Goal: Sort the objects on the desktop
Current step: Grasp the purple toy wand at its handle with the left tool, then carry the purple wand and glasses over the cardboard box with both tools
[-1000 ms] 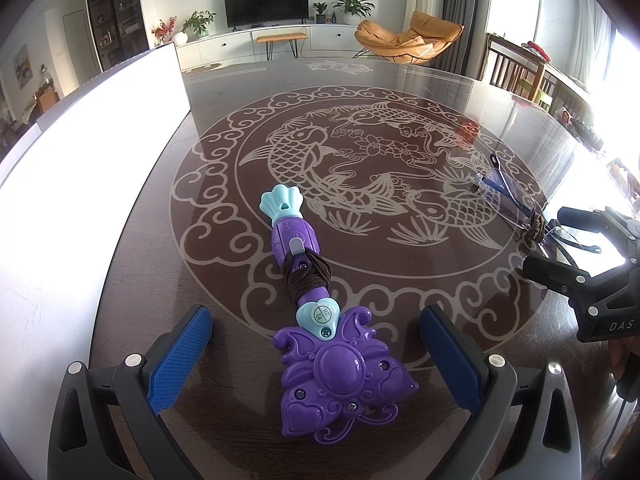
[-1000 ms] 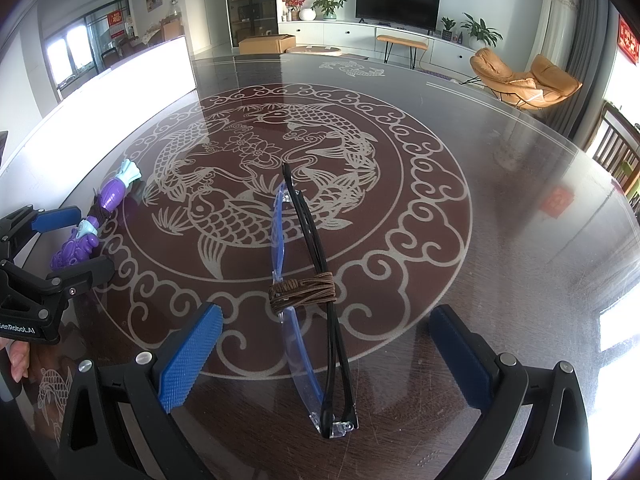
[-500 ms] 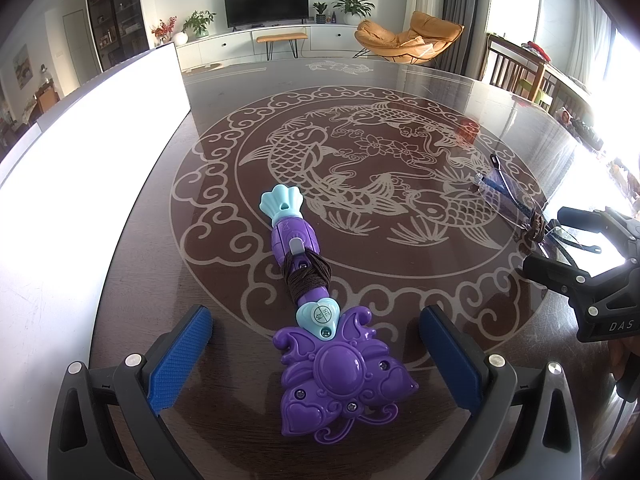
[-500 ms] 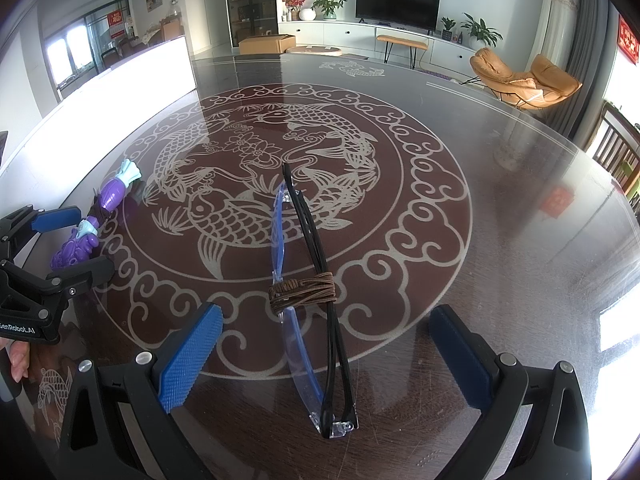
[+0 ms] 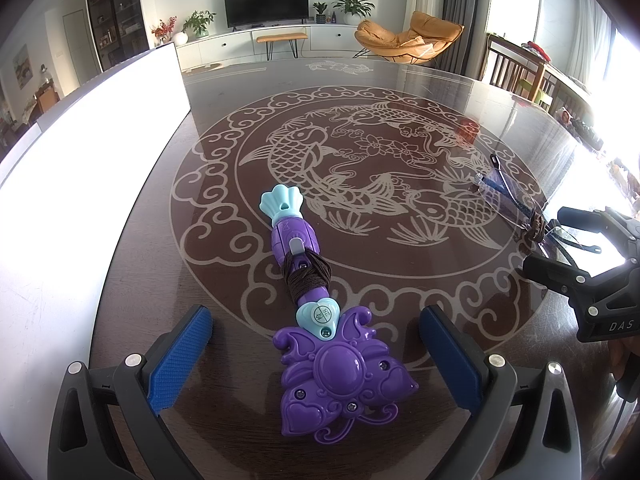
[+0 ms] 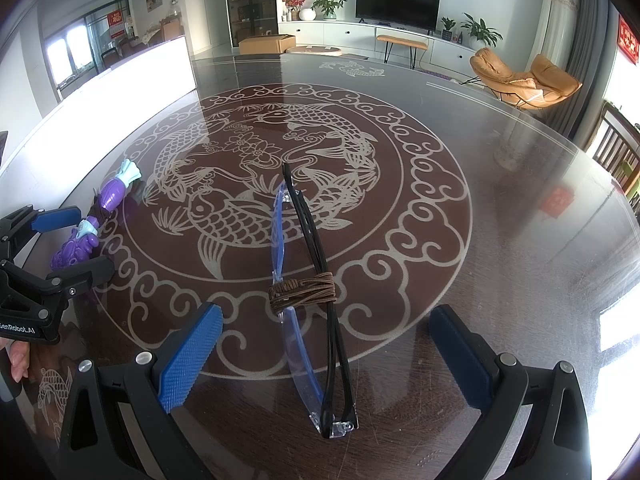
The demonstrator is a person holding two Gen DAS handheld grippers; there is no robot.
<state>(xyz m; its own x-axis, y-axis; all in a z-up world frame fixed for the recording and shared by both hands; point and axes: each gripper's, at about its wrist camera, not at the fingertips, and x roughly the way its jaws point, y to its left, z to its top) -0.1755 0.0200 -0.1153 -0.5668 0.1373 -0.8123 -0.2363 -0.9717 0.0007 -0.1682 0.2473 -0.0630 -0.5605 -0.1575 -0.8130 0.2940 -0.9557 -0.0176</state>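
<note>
So the left gripper (image 5: 316,354) is sitting low over the dark glass table (image 5: 400,80) with its blue pads (image 5: 178,360) spread wide, and the purple toy wand (image 5: 316,320) is lying right between them, touching neither one. The wand's flower-shaped head is resting nearest the tongs while its light-blue fan tip is pointing away from them, and a brown cord (image 5: 306,276) is winding around the middle of the handle. Over on the other side, the right gripper (image 6: 326,354) is hanging just as wide open, holding nothing, and a pair of folded glasses (image 6: 316,292) is lying lengthwise in the gap between its fingers, black arms beside a clear blue-tinted front, with a brown cord bundle (image 6: 304,292) wrapping them partway along. Each gripper is showing up at the edge of the other's view, so they're sitting side by side near the table's edge, and a fingertip (image 6: 18,360) is peeking out under the left one.
</note>
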